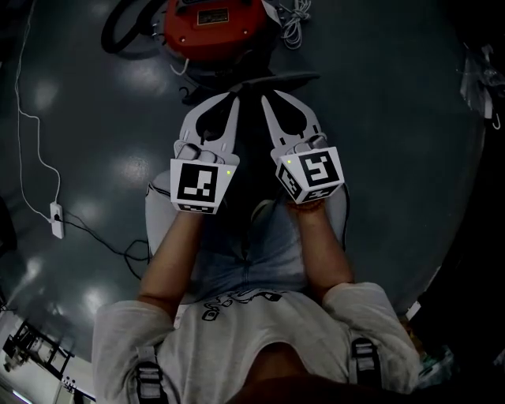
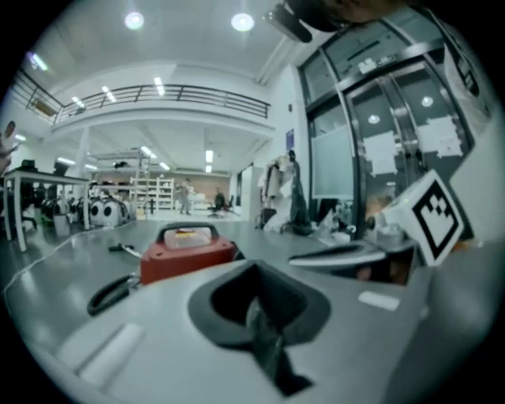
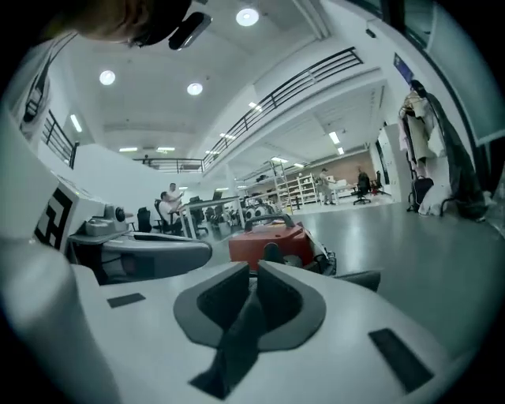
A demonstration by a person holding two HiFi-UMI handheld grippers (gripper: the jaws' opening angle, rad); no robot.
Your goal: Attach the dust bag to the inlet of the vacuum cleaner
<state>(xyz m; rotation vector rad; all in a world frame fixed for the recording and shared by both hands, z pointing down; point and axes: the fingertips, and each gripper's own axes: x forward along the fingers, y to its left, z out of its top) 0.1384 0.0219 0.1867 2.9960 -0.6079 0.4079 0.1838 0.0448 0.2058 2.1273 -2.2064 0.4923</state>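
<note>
The red vacuum cleaner (image 1: 213,24) stands on the grey floor ahead of me, also in the left gripper view (image 2: 188,251) and the right gripper view (image 3: 268,241). Both grippers are held side by side over my lap and point at it. My left gripper (image 1: 230,99) has its jaws pressed together (image 2: 254,304), and nothing shows between them. On my right gripper (image 1: 268,95) a narrow slit stays between the jaws (image 3: 252,288), with nothing in it. A dark flat piece (image 1: 284,78), perhaps the dust bag, lies just past the tips (image 3: 371,278). Whether it touches a gripper I cannot tell.
A black hose (image 1: 118,35) curls at the vacuum's left and white cords (image 1: 296,24) lie at its right. A white cable runs to a power strip (image 1: 55,219) on the floor at the left. Glass doors (image 2: 379,142) stand to the right; desks and people sit far off (image 3: 170,205).
</note>
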